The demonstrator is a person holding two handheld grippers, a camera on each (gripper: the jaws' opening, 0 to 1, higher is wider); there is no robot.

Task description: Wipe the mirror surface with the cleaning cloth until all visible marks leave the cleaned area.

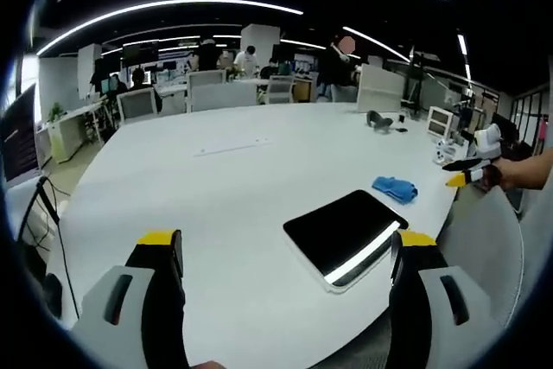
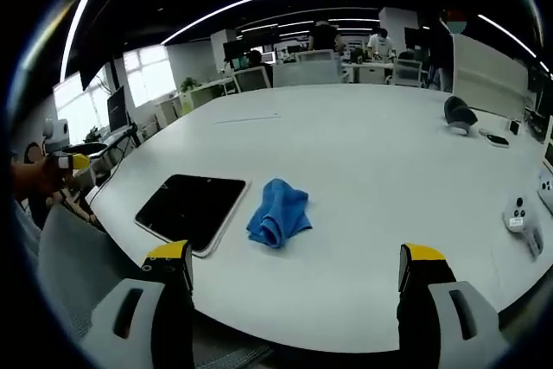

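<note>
A large white table (image 1: 216,205) is seen in an open office. The mirror (image 1: 346,232), a dark rounded-corner slab with a pale rim, lies flat near the table's front edge; in the right gripper view it is located at the left (image 2: 192,208). The blue cleaning cloth (image 2: 278,212) lies crumpled on the table just beside the mirror, apart from it; in the left gripper view it is found beyond the mirror's far corner (image 1: 395,187).

The left gripper (image 1: 287,257) is held over the table's near edge, its fingers spread wide with nothing between them. The right gripper (image 2: 295,267) is likewise held off the table's edge, fingers spread wide and empty; the cloth and mirror lie ahead of it, untouched. The right gripper is also recorded at the right margin of the left gripper view (image 1: 471,172), gripped by a hand (image 1: 497,174).

A dark rounded object (image 2: 458,115) and a white controller (image 2: 521,218) rest farther along the table. Chairs, desks and people are noted in the background.
</note>
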